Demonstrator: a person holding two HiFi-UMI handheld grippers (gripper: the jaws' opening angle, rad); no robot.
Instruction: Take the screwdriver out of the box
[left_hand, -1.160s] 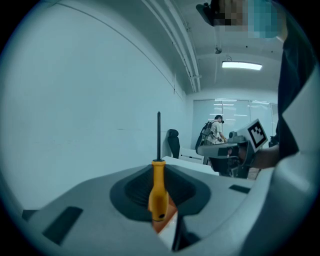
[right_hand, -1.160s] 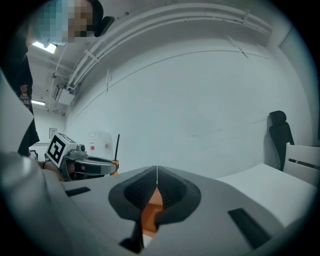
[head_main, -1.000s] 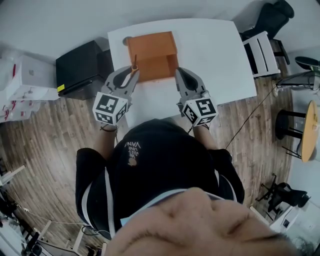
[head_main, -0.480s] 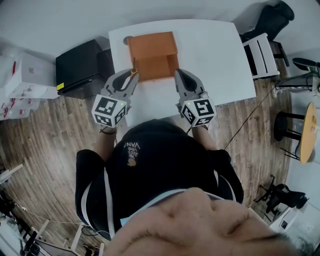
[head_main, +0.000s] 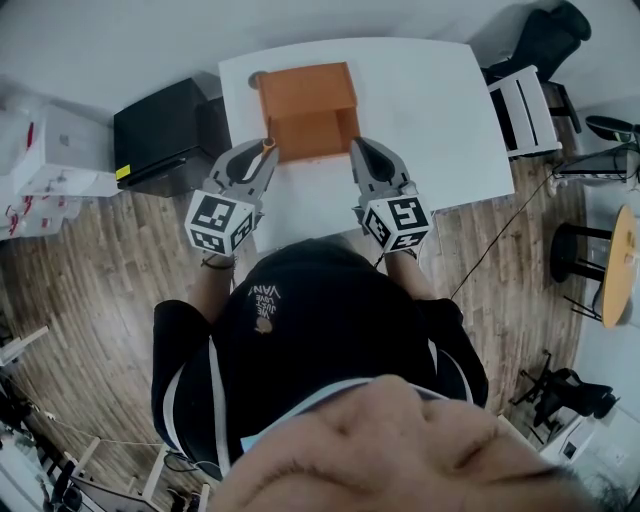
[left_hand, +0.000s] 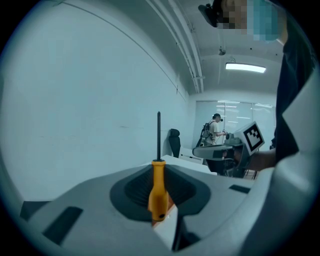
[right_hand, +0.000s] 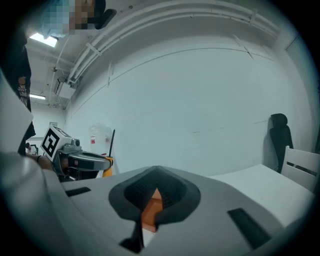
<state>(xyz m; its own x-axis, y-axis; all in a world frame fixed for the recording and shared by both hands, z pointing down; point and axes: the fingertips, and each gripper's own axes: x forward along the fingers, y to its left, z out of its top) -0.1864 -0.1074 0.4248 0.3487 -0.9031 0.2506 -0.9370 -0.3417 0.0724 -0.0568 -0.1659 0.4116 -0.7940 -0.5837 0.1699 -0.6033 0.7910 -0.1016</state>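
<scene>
An open orange box (head_main: 305, 100) stands on the white table (head_main: 420, 110). My left gripper (head_main: 262, 152) is at the box's front left corner, shut on a screwdriver (head_main: 267, 143). In the left gripper view its orange handle (left_hand: 158, 192) stands upright between the jaws, with the black shaft pointing up. My right gripper (head_main: 359, 148) is at the box's front right corner, jaws close together. In the right gripper view a strip of the orange box (right_hand: 150, 212) sits between its pads. The left gripper (right_hand: 82, 161) with the screwdriver also shows there at the left.
A black case (head_main: 165, 135) stands on the wooden floor left of the table. A white chair (head_main: 522, 105) is at the table's right side and a black stool (head_main: 575, 265) further right. A person (left_hand: 216, 131) stands far off in the room.
</scene>
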